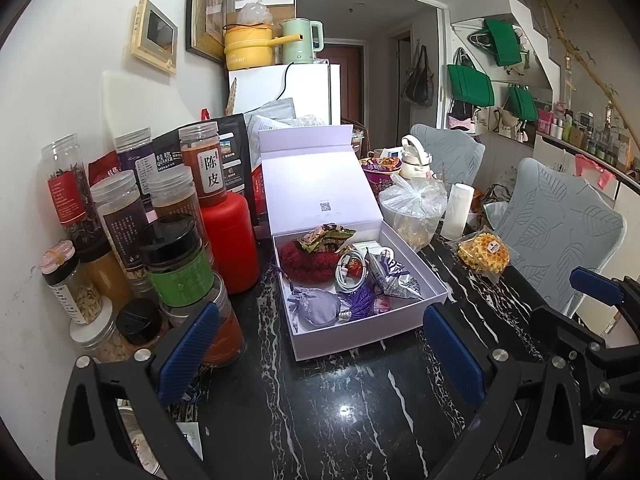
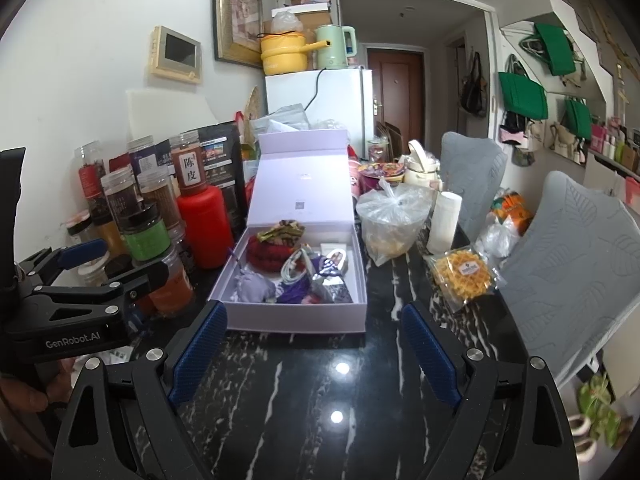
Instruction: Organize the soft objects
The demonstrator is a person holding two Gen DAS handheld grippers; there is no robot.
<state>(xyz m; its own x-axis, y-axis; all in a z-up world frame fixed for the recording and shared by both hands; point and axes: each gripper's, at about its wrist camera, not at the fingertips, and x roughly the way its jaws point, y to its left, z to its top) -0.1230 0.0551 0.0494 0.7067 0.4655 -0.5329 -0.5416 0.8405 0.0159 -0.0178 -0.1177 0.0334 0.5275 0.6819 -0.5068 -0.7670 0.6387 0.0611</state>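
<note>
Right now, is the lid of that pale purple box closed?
No, the box stands open, its lid tipped up behind it, with the red fuzzy item visible inside.

Home: fridge (image 2: 320,108), spice jars (image 1: 120,216).

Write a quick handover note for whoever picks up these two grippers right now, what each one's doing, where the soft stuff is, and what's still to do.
Left gripper: open, empty, above the black marble table, just short of the lavender box.
Right gripper: open, empty, also in front of the box.
The box's lid stands open. Inside: red fuzzy item at the back with a patterned fabric piece on it, lavender pouch front left, purple tassel, white cable, foil packet.
Done: nothing is gripped, and the frames do not show whether any sorting has happened.
Left: pick out and arrange the soft pieces; the pouch is probably the easiest first grab.
</note>
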